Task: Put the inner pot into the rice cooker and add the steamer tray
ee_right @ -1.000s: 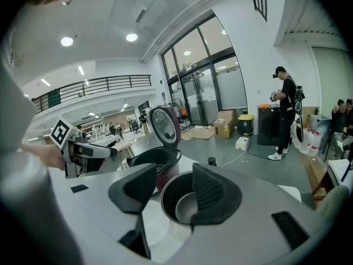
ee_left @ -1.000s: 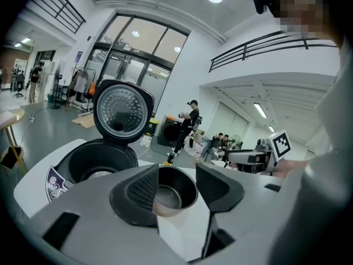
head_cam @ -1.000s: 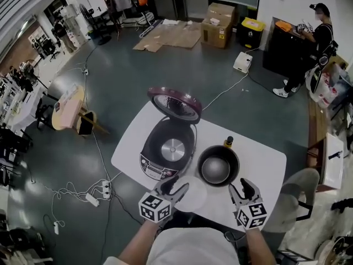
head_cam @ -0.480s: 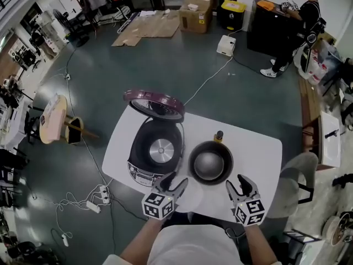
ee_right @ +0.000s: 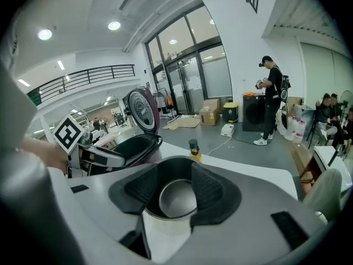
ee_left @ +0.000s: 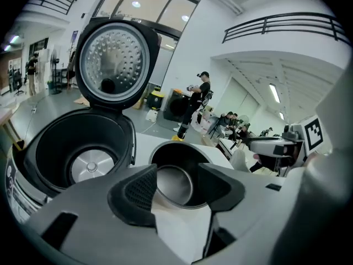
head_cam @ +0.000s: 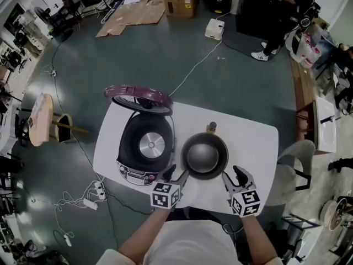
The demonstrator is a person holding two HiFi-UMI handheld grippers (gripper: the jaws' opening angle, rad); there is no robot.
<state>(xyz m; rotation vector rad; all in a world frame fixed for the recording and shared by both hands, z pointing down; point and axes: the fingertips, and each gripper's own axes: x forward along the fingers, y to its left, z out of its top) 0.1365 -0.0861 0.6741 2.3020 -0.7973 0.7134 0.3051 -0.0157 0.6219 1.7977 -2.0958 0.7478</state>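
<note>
The dark inner pot (head_cam: 205, 156) stands on the white table (head_cam: 251, 142), right of the rice cooker (head_cam: 144, 148), whose maroon lid (head_cam: 138, 98) is tipped back open. The cooker's well (ee_left: 83, 159) is empty. My left gripper (head_cam: 177, 175) is open at the pot's front left rim; my right gripper (head_cam: 236, 175), jaws closing slightly, is open at its front right. Both gripper views look past bare pads into the pot (ee_left: 174, 181) (ee_right: 177, 195). A pale round steamer tray (head_cam: 194, 196) lies near the table's front edge between the grippers, faint against the white top.
A small yellow bottle (head_cam: 212, 127) (ee_right: 192, 149) stands just behind the pot. A grey chair (head_cam: 292, 164) is at the table's right end. Cables and a power strip (head_cam: 91, 195) lie on the floor to the left. A person (head_cam: 276, 21) stands far off by a black cabinet.
Both grippers have dropped and moved forward, now flanking the pot's front rim. The left jaws have spread wider. The steamer tray has slipped mostly under the grippers.
</note>
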